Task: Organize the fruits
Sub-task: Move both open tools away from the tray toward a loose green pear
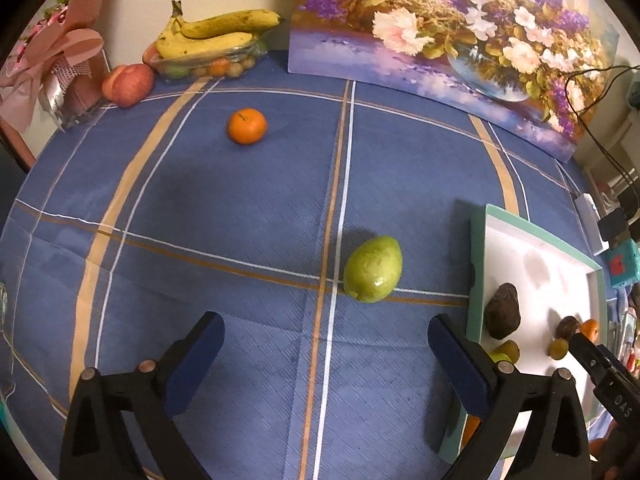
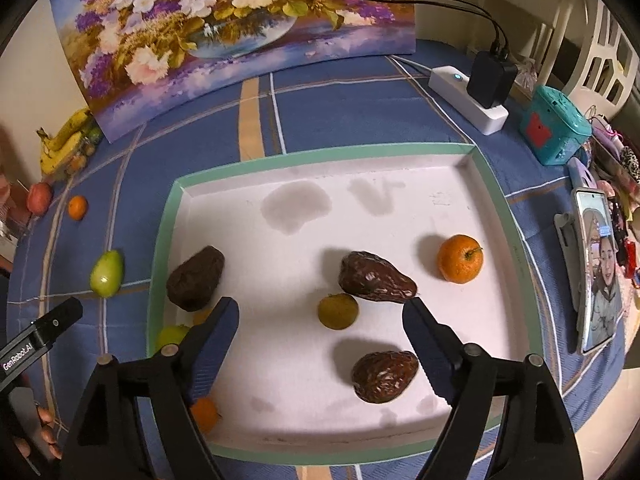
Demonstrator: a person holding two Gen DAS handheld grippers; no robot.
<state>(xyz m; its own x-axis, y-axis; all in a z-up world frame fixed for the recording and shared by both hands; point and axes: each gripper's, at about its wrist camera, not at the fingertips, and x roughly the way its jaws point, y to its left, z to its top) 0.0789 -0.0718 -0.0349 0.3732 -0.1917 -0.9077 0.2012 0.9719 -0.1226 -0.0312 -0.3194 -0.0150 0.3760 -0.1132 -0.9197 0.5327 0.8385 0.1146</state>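
My left gripper [image 1: 326, 322] hangs open over the blue checked cloth with nothing between its fingers. A green pear-shaped fruit [image 1: 374, 270] lies just ahead of it. Farther off sit an orange [image 1: 247, 126], an apple [image 1: 128, 85] and bananas [image 1: 216, 32] on a clear box. My right gripper [image 2: 320, 304] stands open above the white tray [image 2: 320, 152]. A small yellow-green fruit [image 2: 338, 311] lies between its fingers, untouched. Three dark avocados [image 2: 376, 276] and an orange [image 2: 460, 258] also lie in the tray. Another orange [image 2: 204, 414] is partly hidden under the left finger.
A flower painting [image 2: 224, 28] leans against the wall behind the tray. A white power strip [image 2: 468, 96] with a black charger, a teal box [image 2: 556, 128] and a propped phone [image 2: 600, 272] line the table's right edge. A pink wrapped bouquet [image 1: 60, 60] stands at the far left.
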